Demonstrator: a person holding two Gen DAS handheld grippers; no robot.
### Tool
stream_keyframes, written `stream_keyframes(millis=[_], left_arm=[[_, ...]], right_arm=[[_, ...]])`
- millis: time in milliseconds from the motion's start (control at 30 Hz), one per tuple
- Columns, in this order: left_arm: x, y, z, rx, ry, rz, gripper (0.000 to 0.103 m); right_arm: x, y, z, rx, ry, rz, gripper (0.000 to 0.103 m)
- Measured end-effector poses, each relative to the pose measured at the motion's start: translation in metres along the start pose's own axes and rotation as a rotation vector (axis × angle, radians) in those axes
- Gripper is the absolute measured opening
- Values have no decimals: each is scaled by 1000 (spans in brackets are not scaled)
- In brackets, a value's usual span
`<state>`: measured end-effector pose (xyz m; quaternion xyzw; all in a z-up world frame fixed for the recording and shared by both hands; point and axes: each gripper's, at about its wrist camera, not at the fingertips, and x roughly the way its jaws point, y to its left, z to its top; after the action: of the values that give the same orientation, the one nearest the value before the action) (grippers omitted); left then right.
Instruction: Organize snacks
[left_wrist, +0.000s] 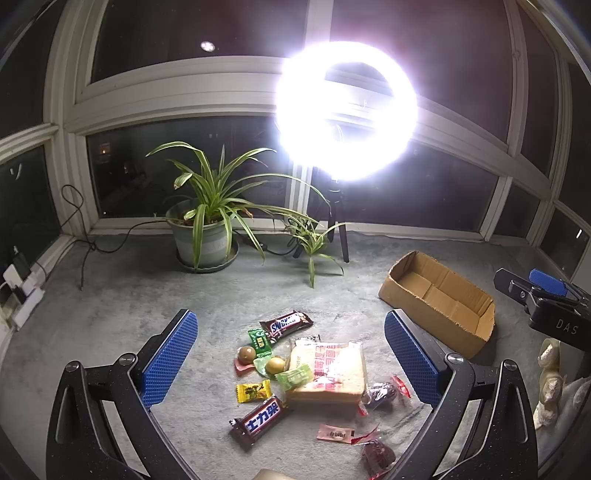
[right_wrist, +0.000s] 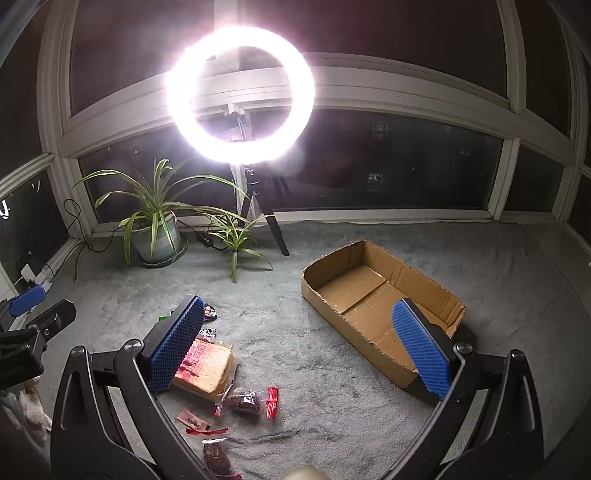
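A pile of snacks lies on the grey carpet. In the left wrist view I see a Snickers bar (left_wrist: 286, 325), a second chocolate bar (left_wrist: 258, 421), a wrapped bread slice (left_wrist: 328, 373), small green and yellow candies and dark red-wrapped sweets (left_wrist: 382, 393). My left gripper (left_wrist: 290, 363) is open and empty above the pile. An empty cardboard box (right_wrist: 373, 295) stands to the right. My right gripper (right_wrist: 299, 345) is open and empty, between the bread (right_wrist: 207, 363) and the box. Its left finger hides part of the pile.
A potted plant (left_wrist: 207, 229) and a ring light on a tripod (left_wrist: 343, 114) stand at the back by the window. Cables and a power strip (left_wrist: 22, 291) lie at the left wall. The box also shows in the left wrist view (left_wrist: 439, 299).
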<state>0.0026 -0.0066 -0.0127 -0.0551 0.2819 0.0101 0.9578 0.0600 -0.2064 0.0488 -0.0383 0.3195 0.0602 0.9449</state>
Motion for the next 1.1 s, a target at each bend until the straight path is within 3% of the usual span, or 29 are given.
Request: stream_keyframes(millis=[1100], left_arm=[[6,5,0,-10,23,-14,101]], right_arm=[[10,0,-6,-12,23,-2,103]])
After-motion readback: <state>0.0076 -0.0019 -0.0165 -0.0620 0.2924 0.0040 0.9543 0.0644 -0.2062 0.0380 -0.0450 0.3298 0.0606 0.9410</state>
